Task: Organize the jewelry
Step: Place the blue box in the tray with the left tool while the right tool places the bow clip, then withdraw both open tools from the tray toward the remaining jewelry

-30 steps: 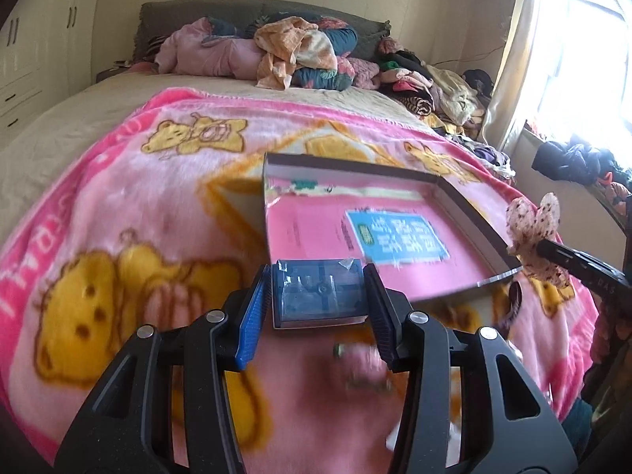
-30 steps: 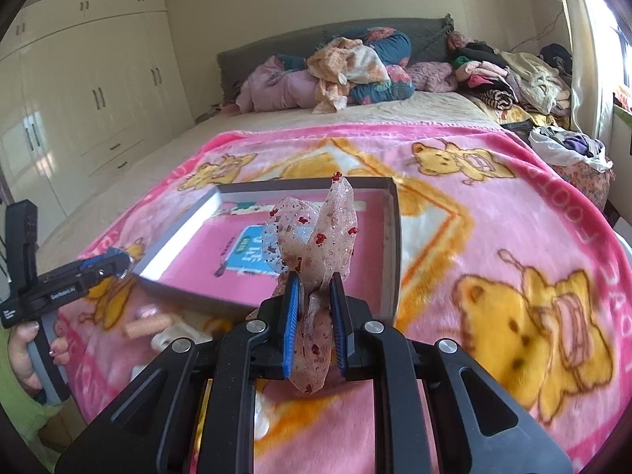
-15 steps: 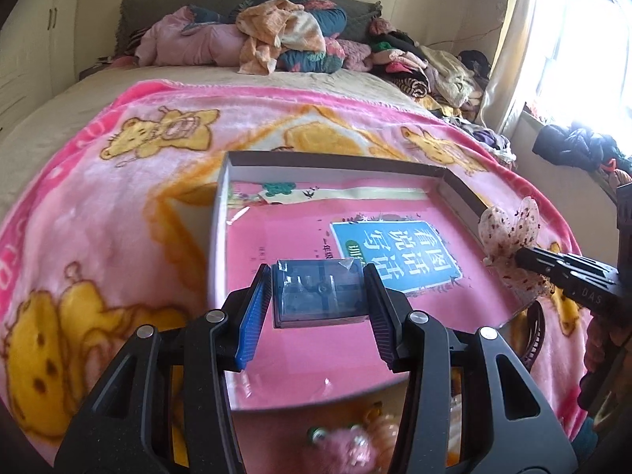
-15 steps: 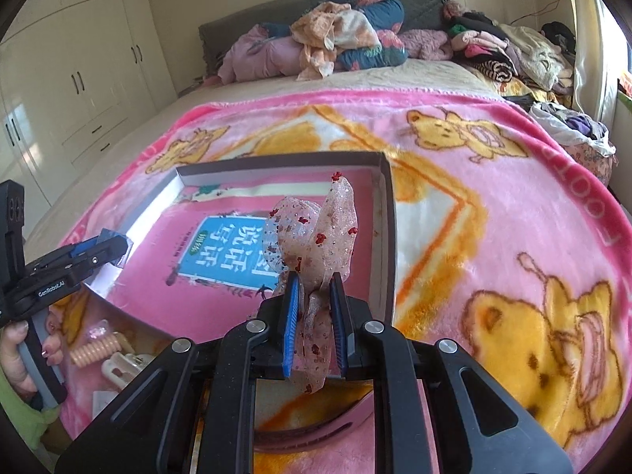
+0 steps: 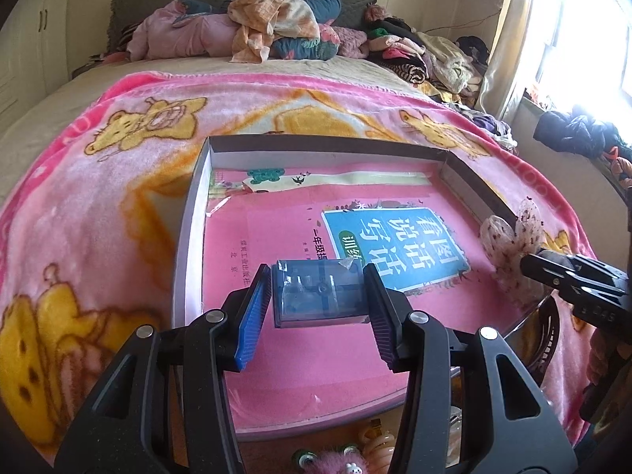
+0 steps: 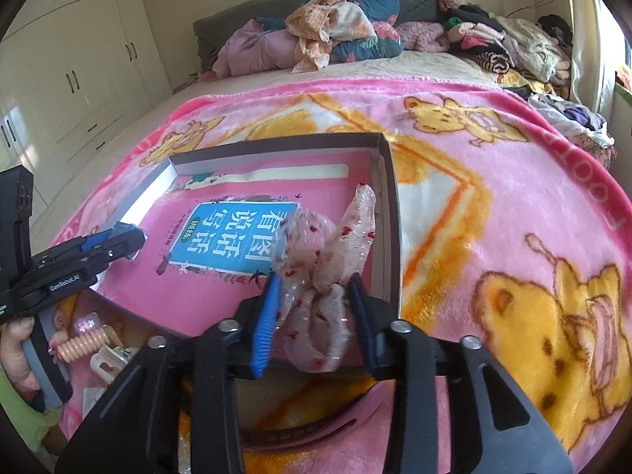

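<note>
The left gripper [image 5: 316,300] has its jaws clenched on a small clear blue box [image 5: 319,293], held above the near left part of a shallow cardboard tray [image 5: 189,229]. The right gripper [image 6: 316,312] has its jaws opening; a sheer, red-speckled hair bow [image 6: 328,260] sits loosely between them, over the tray's near right corner, and the right pad stands apart from the fabric. Whether the left pad touches it cannot be told.

The tray lies on a pink bear blanket [image 6: 493,205] on the bed, and a pink book with a blue label [image 5: 395,245] covers its floor. Most of that floor is open ahead of both grippers. The tray's right wall runs just beside the bow. At the near edge, outside the tray, lie a coiled hair tie [image 6: 85,343], a white clip [image 6: 108,359] and a dark headband [image 6: 316,426].
</note>
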A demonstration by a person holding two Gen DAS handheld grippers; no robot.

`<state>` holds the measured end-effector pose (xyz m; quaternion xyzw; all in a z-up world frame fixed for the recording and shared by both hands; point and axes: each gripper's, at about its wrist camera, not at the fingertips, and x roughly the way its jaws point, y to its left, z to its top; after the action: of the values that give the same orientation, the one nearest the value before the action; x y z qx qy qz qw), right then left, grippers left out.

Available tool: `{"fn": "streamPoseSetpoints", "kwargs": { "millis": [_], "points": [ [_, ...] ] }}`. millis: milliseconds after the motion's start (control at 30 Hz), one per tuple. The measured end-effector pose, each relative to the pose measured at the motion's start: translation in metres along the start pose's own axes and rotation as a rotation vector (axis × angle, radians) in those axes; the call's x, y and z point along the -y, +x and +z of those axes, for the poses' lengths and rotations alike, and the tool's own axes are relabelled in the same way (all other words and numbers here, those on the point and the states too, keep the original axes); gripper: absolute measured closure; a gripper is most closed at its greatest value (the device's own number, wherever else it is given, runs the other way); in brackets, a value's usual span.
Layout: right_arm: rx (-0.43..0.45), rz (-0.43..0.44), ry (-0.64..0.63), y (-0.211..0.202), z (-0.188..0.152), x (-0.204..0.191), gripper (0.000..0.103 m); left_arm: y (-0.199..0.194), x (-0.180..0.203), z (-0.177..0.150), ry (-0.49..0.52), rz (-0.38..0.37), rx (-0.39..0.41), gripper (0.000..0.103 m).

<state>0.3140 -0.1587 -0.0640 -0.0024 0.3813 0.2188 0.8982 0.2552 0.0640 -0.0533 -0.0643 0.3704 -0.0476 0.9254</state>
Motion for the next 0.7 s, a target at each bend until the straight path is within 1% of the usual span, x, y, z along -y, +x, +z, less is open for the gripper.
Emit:
{"fn": "streamPoseSetpoints", "kwargs": {
  "millis": [33, 100, 133, 167, 200, 300, 333, 367, 433, 500, 533, 700],
  "points": [
    [0.01, 0.0, -0.001, -0.003, -0.001, -0.001, 0.059, 0.0, 0.0, 0.0, 0.002, 0.002, 0.0, 0.065],
    [0.022, -0.001, -0.005, -0.007, -0.002, -0.003, 0.05, 0.0, 0.0, 0.0, -0.002, -0.003, 0.002, 0.064],
    [0.029, -0.006, -0.007, -0.01, -0.003, -0.004, 0.048, 0.0, 0.001, -0.001, -0.001, -0.004, 0.002, 0.064],
    [0.036, -0.013, -0.008, -0.011, -0.003, -0.004, 0.042, 0.0, 0.002, -0.001, 0.001, -0.002, 0.002, 0.06],
    [0.049, -0.019, -0.012, -0.015, -0.004, -0.006, 0.037, 0.0, 0.001, -0.001, 0.003, -0.001, 0.002, 0.055],
    [0.071, -0.026, -0.016, -0.022, -0.005, -0.008, 0.031, -0.002, 0.004, -0.003, 0.014, 0.005, 0.007, 0.048],
    [0.075, -0.026, -0.016, -0.024, -0.005, -0.008, 0.03, -0.003, 0.004, -0.003, 0.016, 0.008, 0.009, 0.047],
    [0.079, -0.026, -0.015, -0.026, -0.006, -0.009, 0.028, -0.004, 0.005, -0.003, 0.017, 0.008, 0.01, 0.043],
    [0.092, -0.027, -0.016, -0.033, -0.007, -0.009, 0.024, -0.007, 0.006, -0.004, 0.016, 0.008, 0.017, 0.04],
    [0.109, -0.031, -0.01, -0.039, -0.008, -0.009, 0.019, -0.012, 0.008, -0.004, 0.015, 0.007, 0.025, 0.034],
    [0.116, -0.027, -0.004, -0.042, -0.009, -0.008, 0.018, -0.015, 0.009, -0.004, 0.015, 0.008, 0.03, 0.032],
    [0.138, -0.022, 0.013, -0.057, -0.014, -0.007, 0.015, -0.03, 0.014, -0.007, 0.019, -0.009, 0.062, 0.017]
  ]
}}
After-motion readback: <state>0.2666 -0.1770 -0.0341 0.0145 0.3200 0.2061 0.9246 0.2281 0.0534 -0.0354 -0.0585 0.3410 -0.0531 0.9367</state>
